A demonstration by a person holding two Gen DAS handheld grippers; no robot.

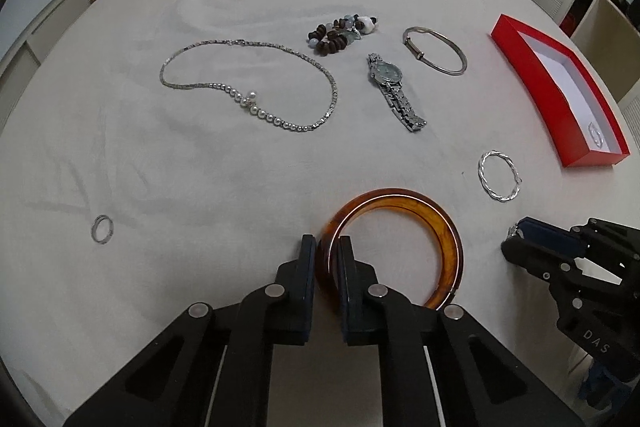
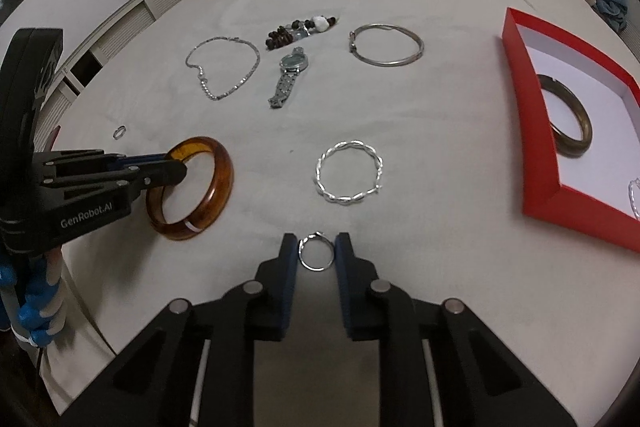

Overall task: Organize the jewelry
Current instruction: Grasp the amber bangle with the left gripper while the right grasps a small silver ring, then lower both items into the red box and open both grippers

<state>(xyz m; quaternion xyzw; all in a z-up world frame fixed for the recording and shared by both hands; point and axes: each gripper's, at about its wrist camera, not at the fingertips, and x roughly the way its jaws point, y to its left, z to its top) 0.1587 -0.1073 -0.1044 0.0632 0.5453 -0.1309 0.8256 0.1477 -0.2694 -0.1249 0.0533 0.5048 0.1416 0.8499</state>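
Jewelry lay on bed sheet (image 1: 160, 167) | left gripper (image 1: 327, 245) clamped amber bangle (image 1: 448, 227) | right gripper (image 2: 316, 241) pinched small ring (image 2: 316, 255)

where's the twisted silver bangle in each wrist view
Left wrist view: twisted silver bangle lies right of centre, just below the near end of the red box.
Right wrist view: it lies at centre, left of the box.
Shared landmark: the amber bangle, to its left in both.
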